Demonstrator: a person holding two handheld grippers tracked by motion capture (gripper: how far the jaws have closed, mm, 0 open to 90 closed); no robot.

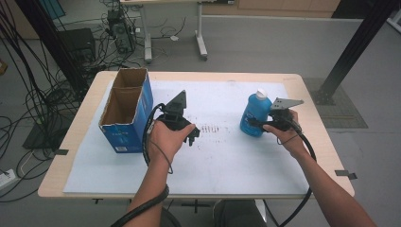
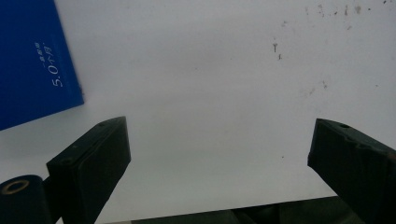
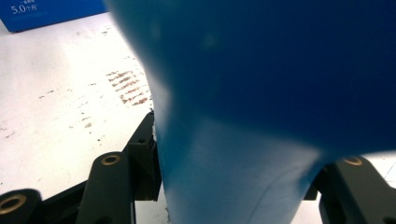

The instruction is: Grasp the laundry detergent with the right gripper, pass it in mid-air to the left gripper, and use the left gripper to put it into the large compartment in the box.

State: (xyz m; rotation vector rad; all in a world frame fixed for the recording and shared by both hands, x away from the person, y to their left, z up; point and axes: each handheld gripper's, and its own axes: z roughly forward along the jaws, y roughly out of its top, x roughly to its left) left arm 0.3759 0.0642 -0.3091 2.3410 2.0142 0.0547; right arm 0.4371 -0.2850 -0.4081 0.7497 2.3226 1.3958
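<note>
High view, from the near edge outward: two forearms come up over the white mat on the bench (image 1: 71, 137). The left gripper (image 1: 191, 137) hovers low over the mat near the middle, its jaws spread wide with nothing between them; in the left gripper view they stand far apart over bare, faintly smudged white surface. The right gripper (image 1: 261, 124) is closed on the blue bottle (image 1: 255, 116), and the right gripper view has the blue body pressed between the black jaws, the pads hard against its sides. The bottle stands upright on the right half of the mat, long axis vertical, white cap on top, gripped about its lower body from the right side. Farther left stands the open cardboard box (image 1: 127, 111), blue-printed outside, brown inside, with two compartments, both apparently empty. It lies to the left of the bottle, across the mat, just beside the left gripper and well apart from the right one. Any move to the box would, I judge, carry the bottle leftward past the free gripper. On the box's blue side, white print reads "5.0" followed by small characters I cannot make out; no writing shows on the bottle.
</note>
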